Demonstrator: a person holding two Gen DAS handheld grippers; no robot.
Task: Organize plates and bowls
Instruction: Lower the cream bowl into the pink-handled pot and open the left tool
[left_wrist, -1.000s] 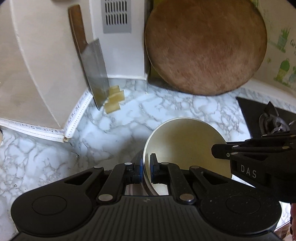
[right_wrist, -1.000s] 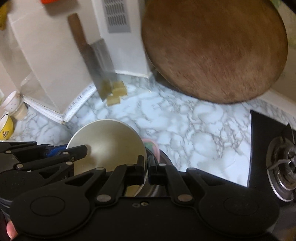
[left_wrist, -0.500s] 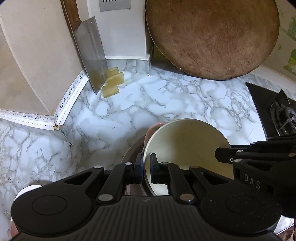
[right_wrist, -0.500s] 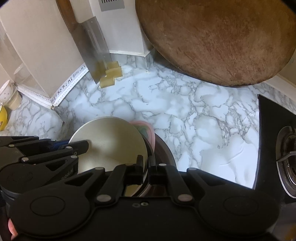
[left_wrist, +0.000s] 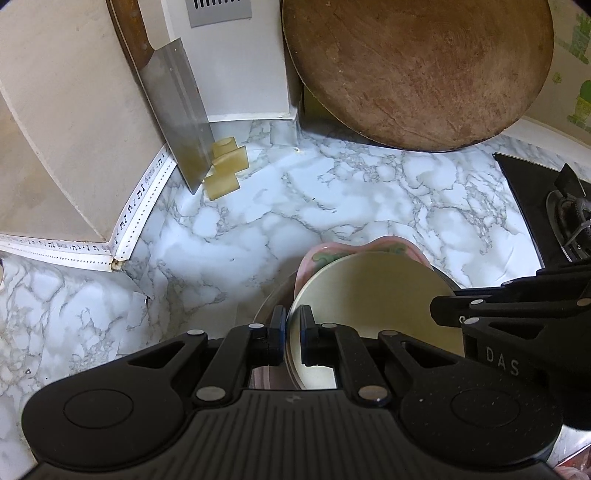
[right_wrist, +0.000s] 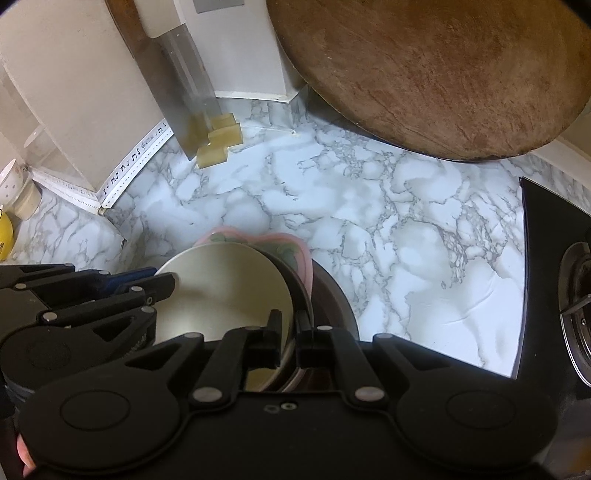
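Observation:
A cream bowl (left_wrist: 373, 291) is held over the marble counter by both grippers. My left gripper (left_wrist: 292, 332) is shut on its left rim. My right gripper (right_wrist: 290, 339) is shut on its right rim; the bowl shows there too (right_wrist: 221, 291). Under the bowl sits a pink plate with a green pattern (left_wrist: 317, 256), also in the right wrist view (right_wrist: 291, 247), inside a dark round dish (right_wrist: 332, 302) whose rim shows beside it. The bowl hides most of what lies beneath.
A cleaver (left_wrist: 173, 110) leans on the wall at the back left, with yellow blocks (left_wrist: 223, 168) at its foot. A big round wooden board (left_wrist: 417, 70) leans at the back. A black gas stove (right_wrist: 554, 266) is on the right. Cups (right_wrist: 16, 188) stand far left.
Both grippers have lowered the cream bowl toward the stack. The pink plate and the dark dish under it have come into view. The grip has not changed.

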